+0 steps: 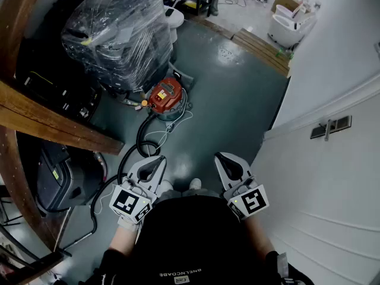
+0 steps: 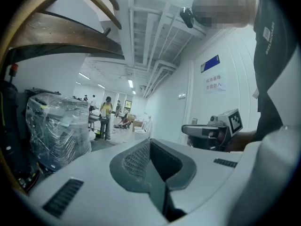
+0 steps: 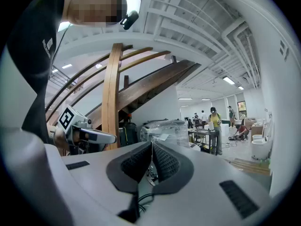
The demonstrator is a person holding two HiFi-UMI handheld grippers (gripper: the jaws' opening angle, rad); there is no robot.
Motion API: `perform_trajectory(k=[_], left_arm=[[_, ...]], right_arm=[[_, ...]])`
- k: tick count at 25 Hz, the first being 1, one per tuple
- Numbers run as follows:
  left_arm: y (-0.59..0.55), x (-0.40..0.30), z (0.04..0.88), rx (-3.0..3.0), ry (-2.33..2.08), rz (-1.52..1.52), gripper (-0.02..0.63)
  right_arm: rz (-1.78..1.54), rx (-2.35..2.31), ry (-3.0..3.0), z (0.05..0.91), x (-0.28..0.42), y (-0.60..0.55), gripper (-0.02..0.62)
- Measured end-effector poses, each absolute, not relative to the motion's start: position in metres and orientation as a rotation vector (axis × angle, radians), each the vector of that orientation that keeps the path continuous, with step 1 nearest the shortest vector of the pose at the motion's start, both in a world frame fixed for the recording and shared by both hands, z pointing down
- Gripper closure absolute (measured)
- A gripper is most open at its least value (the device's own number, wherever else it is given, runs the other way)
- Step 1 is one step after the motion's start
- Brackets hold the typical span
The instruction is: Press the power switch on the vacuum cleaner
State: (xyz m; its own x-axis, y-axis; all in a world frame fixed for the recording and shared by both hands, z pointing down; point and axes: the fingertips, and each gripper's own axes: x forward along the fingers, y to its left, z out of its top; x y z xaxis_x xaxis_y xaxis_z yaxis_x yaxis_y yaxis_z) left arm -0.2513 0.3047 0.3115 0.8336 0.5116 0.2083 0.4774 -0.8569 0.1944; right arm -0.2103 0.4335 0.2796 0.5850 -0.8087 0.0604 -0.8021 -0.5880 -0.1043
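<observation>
I'm at the approach step, and nothing has touched the vacuum (image 1: 166, 95) yet. It sits on the floor well ahead of me, a red-topped canister at the foot of a plastic-wrapped stack (image 1: 119, 31). Its black hose (image 1: 141, 136) curls back from it towards my left side. Both grippers are held in close to my body, well apart from the vacuum. The left gripper (image 1: 159, 160) has its pads pressed together on nothing, and the right gripper (image 1: 221, 158) is the same, tips meeting with only floor showing past them. From here I can't pick out the power switch on the vacuum's top; it is too small in the head view. The next move, as I judge it, is to walk up, bend down and bring one closed tip over the lid, then find the switch before pushing. I'd step clear of the hose on the way. As for containers, the wrap holds dark gear I can't identify. A black case (image 1: 59, 180) left of the vacuum, nearer me, shows nothing of its contents.
</observation>
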Motion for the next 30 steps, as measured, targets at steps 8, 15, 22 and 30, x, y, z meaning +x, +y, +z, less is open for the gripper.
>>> perform_trajectory(k=[8, 15, 22, 30], left_arm=[[0.327, -0.237, 0.315, 2.866, 0.759, 0.401, 0.592], [0.349, -0.219, 0.322, 2.87, 0.727, 0.427, 0.592], [0.342, -0.197, 0.333, 2.864, 0.696, 0.458, 0.592], [0.284, -0.144, 0.349, 2.831, 0.686, 0.46, 0.592]], right_arm=[[-0.157, -2.727, 1.414, 0.283, -0.2, 0.454, 0.571], [-0.156, -2.674, 1.424, 0.287, -0.179, 0.471, 0.571], [-0.234, -2.656, 1.444, 0.307, -0.155, 0.465, 0.571], [-0.289, -2.665, 1.441, 0.321, -0.101, 0.412, 0.571]])
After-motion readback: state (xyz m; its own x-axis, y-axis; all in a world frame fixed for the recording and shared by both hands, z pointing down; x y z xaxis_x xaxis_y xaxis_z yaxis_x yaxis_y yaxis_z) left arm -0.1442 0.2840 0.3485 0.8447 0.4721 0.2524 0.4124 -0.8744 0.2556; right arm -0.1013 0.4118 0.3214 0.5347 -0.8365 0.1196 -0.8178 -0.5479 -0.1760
